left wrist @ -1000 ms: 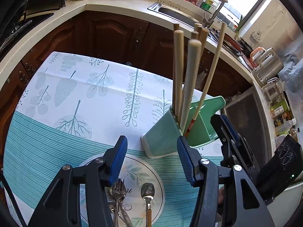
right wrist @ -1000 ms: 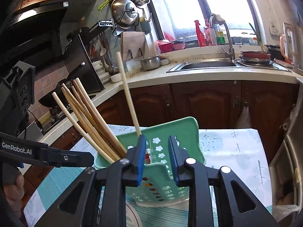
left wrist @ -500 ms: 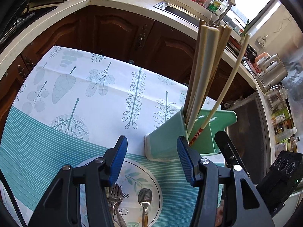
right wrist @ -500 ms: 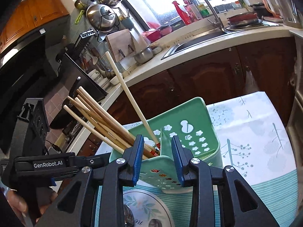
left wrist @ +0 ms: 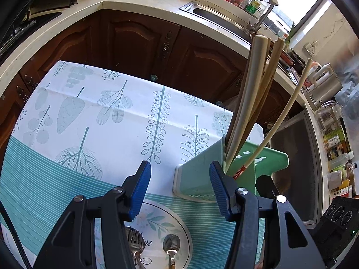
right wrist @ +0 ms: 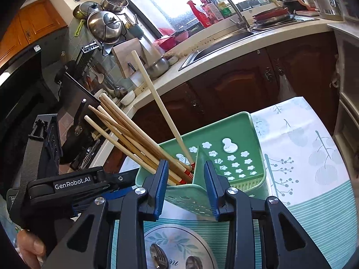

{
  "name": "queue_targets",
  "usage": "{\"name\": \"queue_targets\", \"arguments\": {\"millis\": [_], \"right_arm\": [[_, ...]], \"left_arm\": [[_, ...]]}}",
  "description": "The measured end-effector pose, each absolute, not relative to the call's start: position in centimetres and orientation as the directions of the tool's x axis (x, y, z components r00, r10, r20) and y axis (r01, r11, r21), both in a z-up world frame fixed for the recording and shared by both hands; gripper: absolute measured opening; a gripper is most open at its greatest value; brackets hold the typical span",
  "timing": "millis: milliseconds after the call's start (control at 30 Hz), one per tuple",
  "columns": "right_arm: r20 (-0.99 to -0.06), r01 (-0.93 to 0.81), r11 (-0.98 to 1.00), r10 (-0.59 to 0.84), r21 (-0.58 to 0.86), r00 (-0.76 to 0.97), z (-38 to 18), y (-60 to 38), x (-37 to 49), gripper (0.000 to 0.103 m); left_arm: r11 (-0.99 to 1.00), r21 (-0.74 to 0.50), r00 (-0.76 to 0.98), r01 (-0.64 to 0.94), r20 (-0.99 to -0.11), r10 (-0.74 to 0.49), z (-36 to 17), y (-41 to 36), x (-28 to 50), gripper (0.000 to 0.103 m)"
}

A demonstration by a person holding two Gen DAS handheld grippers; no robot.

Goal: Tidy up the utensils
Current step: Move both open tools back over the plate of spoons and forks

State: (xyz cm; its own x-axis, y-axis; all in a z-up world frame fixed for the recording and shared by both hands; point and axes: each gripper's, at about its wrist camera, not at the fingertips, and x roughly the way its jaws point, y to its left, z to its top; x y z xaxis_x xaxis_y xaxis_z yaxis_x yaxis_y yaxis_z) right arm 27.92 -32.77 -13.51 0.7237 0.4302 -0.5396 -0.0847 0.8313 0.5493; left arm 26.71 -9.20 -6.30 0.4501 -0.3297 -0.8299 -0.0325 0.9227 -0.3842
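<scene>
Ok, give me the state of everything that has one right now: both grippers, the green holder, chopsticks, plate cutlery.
Left gripper: open, nothing between its blue pads.
Right gripper: empty, pads clear of the holder.
Green plastic utensil holder: upright on the leaf-print tablecloth, divided into compartments.
Wooden chopsticks: standing tilted in one compartment.
Round leaf-pattern plate: on the cloth, holding a metal fork and spoon.

White lettering "GenRobot.AI" on the black body of the left gripper (right wrist: 116, 194), right wrist view. Script on the plate (right wrist: 179, 237) cut off and partly hidden, unreadable. Bottle labels on the counter too small.
</scene>
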Motion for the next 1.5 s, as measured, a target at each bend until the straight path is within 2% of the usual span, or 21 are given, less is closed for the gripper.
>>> {"name": "queue_targets", "arguments": {"millis": [300, 700, 967, 1133, 1367, 1500], "right_arm": [[-0.566, -0.078, 0.864, 0.39, 0.497, 0.726, -12.1, -32.1, 27.2, 0.034], [-0.541, -0.117, 0.895, 0.359, 0.43, 0.761, -6.8, -31.6, 22.2, 0.034], [-0.651, -0.144, 0.914, 0.374, 0.379, 0.661, -6.5, -30.3, 16.2, 0.034], [-0.702, -0.159, 0.902, 0.414, 0.401, 0.579, -8.0, -30.1, 12.4, 0.034], [-0.778, -0.189, 0.901, 0.432, 0.39, 0.456, -10.4, -29.3, 8.0, 0.034], [-0.812, -0.188, 0.91, 0.416, 0.371, 0.411, -12.1, -29.4, 6.5, 0.034]], "left_arm": [[0.931, -0.364, 0.431, -0.015, -0.843, -0.323, -6.7, -8.4, 26.2, 0.053], [0.95, -0.313, 0.398, -0.014, -0.873, -0.282, -6.4, -5.5, 20.9, 0.053], [0.945, -0.324, 0.337, -0.039, -0.895, -0.293, -7.8, -3.5, 16.2, 0.053], [0.939, -0.341, 0.276, -0.043, -0.907, -0.317, -9.5, -3.1, 13.2, 0.053], [0.927, -0.371, 0.156, 0.048, -0.914, -0.374, -11.8, -4.7, 9.5, 0.053], [0.893, -0.44, 0.057, 0.091, -0.893, -0.446, -13.1, -5.9, 7.1, 0.053]]}}
